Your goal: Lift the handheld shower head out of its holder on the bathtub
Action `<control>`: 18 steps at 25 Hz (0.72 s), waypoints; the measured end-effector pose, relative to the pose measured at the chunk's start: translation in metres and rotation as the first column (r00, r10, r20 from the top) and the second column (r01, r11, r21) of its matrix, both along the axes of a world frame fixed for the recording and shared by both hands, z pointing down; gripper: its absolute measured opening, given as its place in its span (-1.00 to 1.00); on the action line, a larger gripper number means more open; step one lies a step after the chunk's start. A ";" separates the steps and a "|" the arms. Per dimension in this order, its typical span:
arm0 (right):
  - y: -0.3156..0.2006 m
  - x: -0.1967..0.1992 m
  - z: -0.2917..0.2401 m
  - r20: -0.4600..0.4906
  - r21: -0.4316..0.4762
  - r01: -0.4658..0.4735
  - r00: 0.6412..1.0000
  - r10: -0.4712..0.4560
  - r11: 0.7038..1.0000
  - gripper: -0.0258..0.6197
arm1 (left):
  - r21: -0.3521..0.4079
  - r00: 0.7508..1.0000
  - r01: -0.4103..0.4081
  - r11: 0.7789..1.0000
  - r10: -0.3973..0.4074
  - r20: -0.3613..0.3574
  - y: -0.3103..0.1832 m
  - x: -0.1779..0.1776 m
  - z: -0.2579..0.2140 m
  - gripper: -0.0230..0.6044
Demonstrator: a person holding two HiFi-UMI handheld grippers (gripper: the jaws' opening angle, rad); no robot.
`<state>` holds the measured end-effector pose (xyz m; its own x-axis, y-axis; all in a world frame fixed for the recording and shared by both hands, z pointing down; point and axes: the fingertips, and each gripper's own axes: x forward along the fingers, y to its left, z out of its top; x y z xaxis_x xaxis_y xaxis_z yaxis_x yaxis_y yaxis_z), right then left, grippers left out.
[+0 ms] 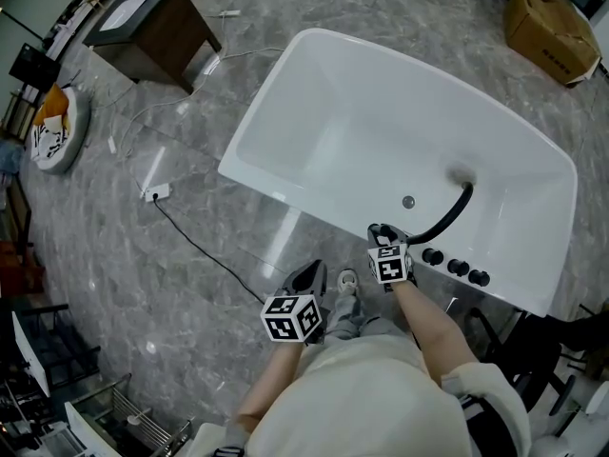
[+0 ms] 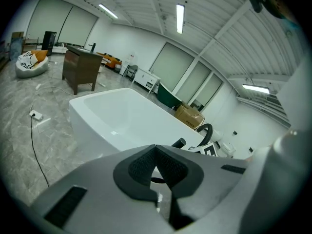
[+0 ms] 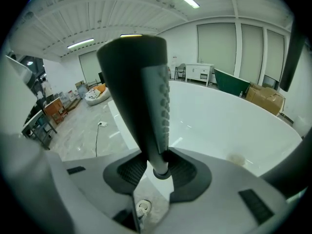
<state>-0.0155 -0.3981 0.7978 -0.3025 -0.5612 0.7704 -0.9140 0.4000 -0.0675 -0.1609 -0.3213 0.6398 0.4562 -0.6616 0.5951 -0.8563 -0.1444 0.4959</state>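
The white bathtub (image 1: 314, 93) fills the middle of the head view. At its near rim my right gripper (image 1: 383, 232) sits over the holder, beside three black knobs (image 1: 457, 267). A black hose (image 1: 447, 219) curves from there into the tub. In the right gripper view the dark handheld shower head (image 3: 141, 91) stands upright between the jaws, whose pads press on the lower end of its handle, right gripper (image 3: 158, 169). My left gripper (image 1: 309, 276) hangs over the floor just outside the tub; its left gripper view (image 2: 156, 165) shows pads meeting with nothing between them.
A brown cabinet (image 1: 152, 27) stands at the far left, a cardboard box (image 1: 550, 22) at the far right. A socket with cables (image 1: 157, 191) lies on the marble floor left of the tub. The person's shoe (image 1: 347, 281) is by the tub's side.
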 end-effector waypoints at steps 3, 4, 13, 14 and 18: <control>-0.002 -0.001 -0.009 0.006 0.033 0.021 1.000 -0.021 0.999 -0.48 | 0.008 1.000 0.002 1.000 -0.002 -0.004 0.001 0.006 -0.004 -0.86; -0.002 -0.001 -0.012 0.007 0.044 0.027 1.000 -0.027 0.999 -0.48 | 0.011 1.000 0.001 1.000 -0.001 -0.005 0.001 0.009 -0.005 -0.86; 0.009 -0.005 -0.050 -0.001 0.111 0.114 0.993 -0.115 0.987 -0.48 | 0.034 1.000 0.027 0.999 -0.027 -0.006 0.022 0.022 -0.018 -0.86; 0.011 -0.006 -0.056 -0.001 0.123 0.124 0.992 -0.125 0.985 -0.48 | 0.038 1.000 0.030 0.999 -0.030 -0.006 0.025 0.024 -0.020 -0.86; 0.019 -0.007 -0.076 0.003 0.166 0.155 0.987 -0.158 0.974 -0.48 | 0.050 0.999 0.042 0.998 -0.041 -0.009 0.036 0.030 -0.027 -0.86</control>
<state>-0.0221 -0.3796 0.7219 -0.4081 -0.6249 0.6656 -0.8384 0.5450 -0.0024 -0.1304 -0.2854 0.6129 0.4324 -0.7092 0.5569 -0.8581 -0.1338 0.4958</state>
